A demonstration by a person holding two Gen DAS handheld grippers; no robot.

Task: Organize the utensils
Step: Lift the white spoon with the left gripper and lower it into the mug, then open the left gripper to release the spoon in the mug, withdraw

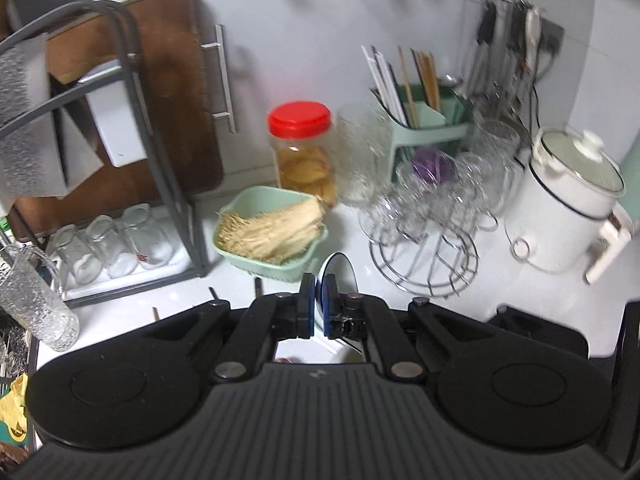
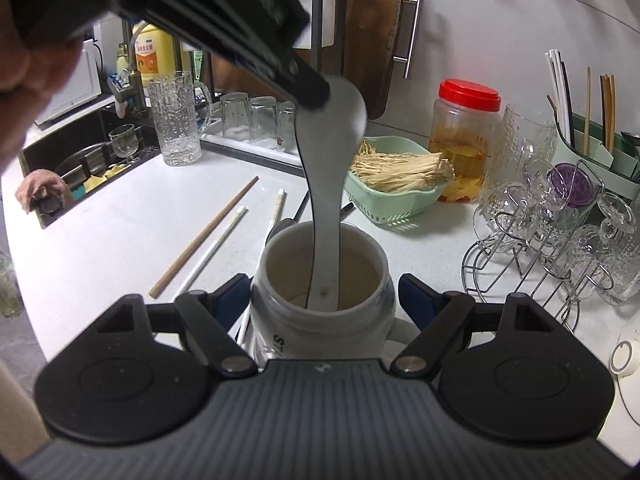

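The left gripper [image 2: 320,98] comes in from the upper left with its jaws clamped on the bowl of a white ceramic spoon [image 2: 328,184], whose handle hangs down into a white mug [image 2: 322,280] standing on the white counter [image 2: 120,232]. The right gripper [image 2: 322,300] straddles that mug with its blue pads [image 2: 416,300] standing off either side; I can't see them pressing the wall, so it reads as open around the mug. Loose chopsticks [image 2: 204,236] lie on the counter just left of the mug, and that stretch toward the sink [image 2: 80,168] is the widest open ground. To the right the room tightens: a green basket of enoki mushrooms [image 2: 396,184], a red-lidded jar [image 2: 466,140], a wire rack of glass cups [image 2: 560,240] and a green utensil holder [image 2: 588,152] with chopsticks crowd the back wall. The mug bears dark letters starting "ST", the rest hidden; a yellow bottle [image 2: 154,54] by the tap has a label too small to read. Only the left wrist view shows a white electric pot [image 1: 568,200] at the far right and knives hanging on the wall [image 1: 508,40], and there just the spoon's rim [image 1: 340,276] peeks between the closed pads. Only the right wrist view shows the sink and a textured glass pitcher [image 2: 176,120] at its edge.
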